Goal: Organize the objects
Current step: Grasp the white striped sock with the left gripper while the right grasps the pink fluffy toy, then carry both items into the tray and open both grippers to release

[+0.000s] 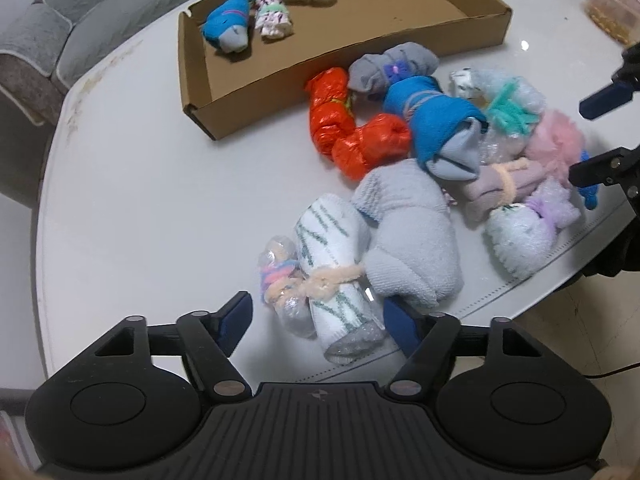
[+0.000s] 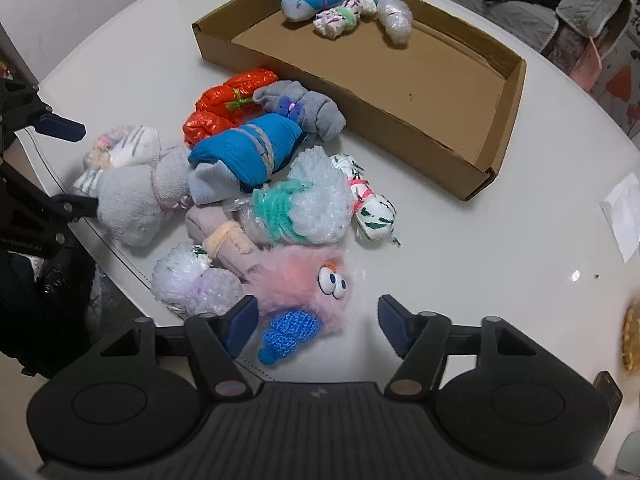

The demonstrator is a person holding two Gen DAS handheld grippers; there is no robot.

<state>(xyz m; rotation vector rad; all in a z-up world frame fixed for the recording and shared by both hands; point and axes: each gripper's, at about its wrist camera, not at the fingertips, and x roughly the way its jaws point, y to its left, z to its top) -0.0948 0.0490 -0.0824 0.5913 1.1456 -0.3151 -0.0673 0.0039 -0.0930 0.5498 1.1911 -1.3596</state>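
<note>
Bundles: tied rolls of cloth and plastic heaped on the white worktop [image 1: 140, 200], just in front of the cardboard box [image 1: 196, 92].
Left gripper [image 1: 316, 320]: jaws part open, straddling a white striped roll [image 1: 336, 264] and a small clear bundle [image 1: 280, 276]; pads not pressing on either.
Right gripper [image 2: 318, 322]: jaws part open around the near end of a pink furry toy [image 2: 300, 280] with its blue knitted piece [image 2: 288, 332]; no grip.
Middle: orange roll [image 1: 348, 128], blue roll [image 1: 432, 116], grey towel [image 1: 412, 240].
Box: open tray holding three bundles at its far end.
</note>
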